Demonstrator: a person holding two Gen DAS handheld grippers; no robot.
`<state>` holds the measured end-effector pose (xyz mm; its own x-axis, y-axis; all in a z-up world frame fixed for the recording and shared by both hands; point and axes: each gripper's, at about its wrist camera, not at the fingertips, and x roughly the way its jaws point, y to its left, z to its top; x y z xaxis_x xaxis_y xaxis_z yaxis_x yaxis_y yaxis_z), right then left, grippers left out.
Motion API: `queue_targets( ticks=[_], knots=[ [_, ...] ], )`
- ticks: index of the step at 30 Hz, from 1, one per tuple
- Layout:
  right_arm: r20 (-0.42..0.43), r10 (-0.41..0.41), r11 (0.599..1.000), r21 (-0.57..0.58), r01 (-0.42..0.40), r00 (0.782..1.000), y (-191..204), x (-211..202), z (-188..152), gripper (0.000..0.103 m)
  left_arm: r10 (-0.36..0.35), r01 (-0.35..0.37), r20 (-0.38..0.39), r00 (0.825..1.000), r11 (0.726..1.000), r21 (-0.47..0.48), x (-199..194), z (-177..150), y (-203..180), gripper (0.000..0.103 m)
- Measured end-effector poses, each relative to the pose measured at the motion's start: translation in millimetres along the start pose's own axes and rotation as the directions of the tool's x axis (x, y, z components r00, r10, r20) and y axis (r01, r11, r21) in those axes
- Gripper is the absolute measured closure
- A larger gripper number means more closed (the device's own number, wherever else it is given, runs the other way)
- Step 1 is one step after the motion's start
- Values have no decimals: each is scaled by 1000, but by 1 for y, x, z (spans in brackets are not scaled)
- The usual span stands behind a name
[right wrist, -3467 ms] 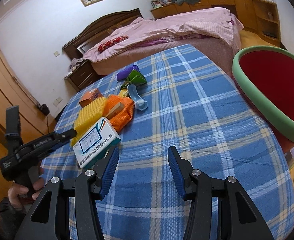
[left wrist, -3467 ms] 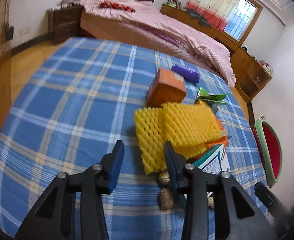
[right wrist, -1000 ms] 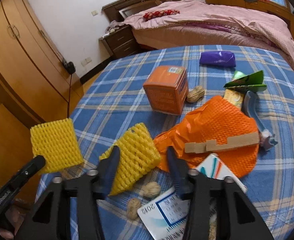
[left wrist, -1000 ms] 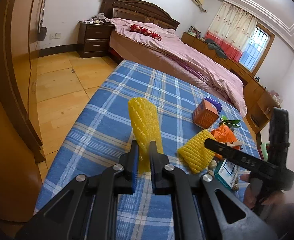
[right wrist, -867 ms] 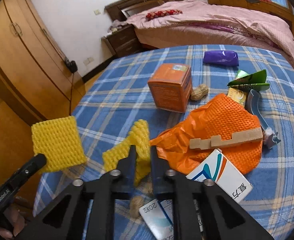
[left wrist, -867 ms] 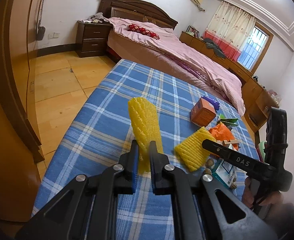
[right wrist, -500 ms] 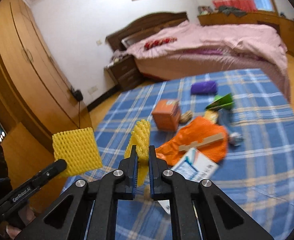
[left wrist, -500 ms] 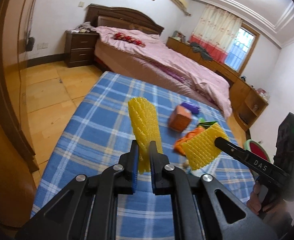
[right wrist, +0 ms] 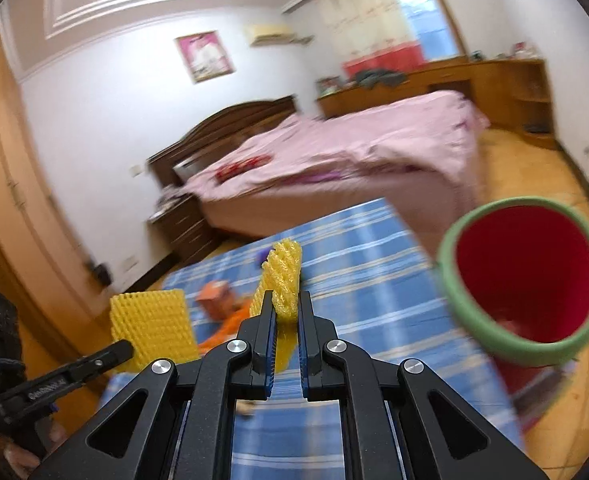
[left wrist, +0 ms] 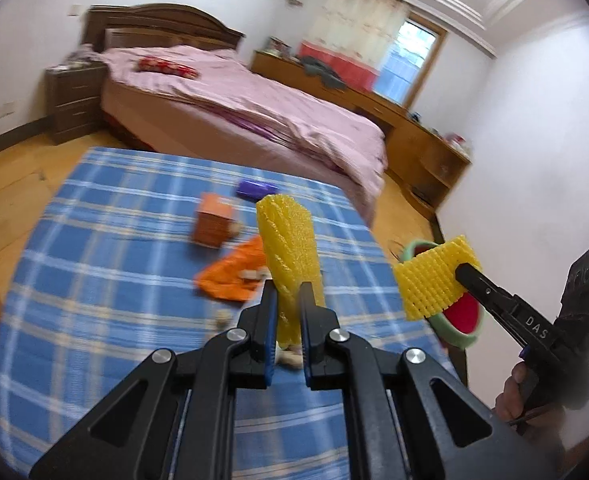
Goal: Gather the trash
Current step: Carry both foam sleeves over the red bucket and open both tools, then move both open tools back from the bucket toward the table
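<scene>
Trash sleeves of ribbed yellow foam netting, one (left wrist: 288,256) pinched upright in the left tool (left wrist: 285,322), another (right wrist: 282,280) clamped in the right tool (right wrist: 285,320), above the blue checked bench (left wrist: 94,280), round red bin with green rim (right wrist: 526,280) nearby.

"das" reads on the right claw (left wrist: 468,270) finger; other lettering blurred

I hold two yellow foam nets (left wrist: 288,248) (right wrist: 282,280) upright off the table; the red, green-rimmed bin (right wrist: 524,280) stands beside it.
</scene>
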<state>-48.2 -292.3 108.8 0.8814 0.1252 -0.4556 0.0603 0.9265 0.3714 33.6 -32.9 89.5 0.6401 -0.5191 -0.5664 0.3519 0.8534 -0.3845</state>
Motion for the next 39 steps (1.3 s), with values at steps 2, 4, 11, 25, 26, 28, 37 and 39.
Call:
queue_targets(
  ticks=[2,4,11,25,26,28,37,39],
  knots=[
    [26,-45,999,22,45,999,-18,-10,3,94,-32,32,-16,999,999,36,10,3,-21,94],
    [52,-82,996,46,79,995,-35,-21,6,94,-53,55,-28,998,996,70,20,4,-43,94],
    [115,-196,977,107,184,974,-79,-43,6,94,-140,157,-100,985,969,189,66,2,-120,94],
    [82,-348,922,211,325,934,-165,-29,-6,93,-173,246,-243,955,917,313,173,-17,-211,94],
    [78,-351,920,212,329,933,-169,-27,-7,92,-172,250,-251,952,915,318,180,-19,-215,94],
    [69,-358,917,214,337,931,-176,-22,-8,91,-167,253,-268,949,910,329,192,-23,-222,94],
    [48,-339,915,249,317,940,-195,-14,-16,77,-143,240,-308,941,921,307,209,-32,-224,69],
    [43,-332,916,254,311,942,-196,-14,-17,76,-130,228,-312,941,926,302,207,-31,-221,69]
  ],
)
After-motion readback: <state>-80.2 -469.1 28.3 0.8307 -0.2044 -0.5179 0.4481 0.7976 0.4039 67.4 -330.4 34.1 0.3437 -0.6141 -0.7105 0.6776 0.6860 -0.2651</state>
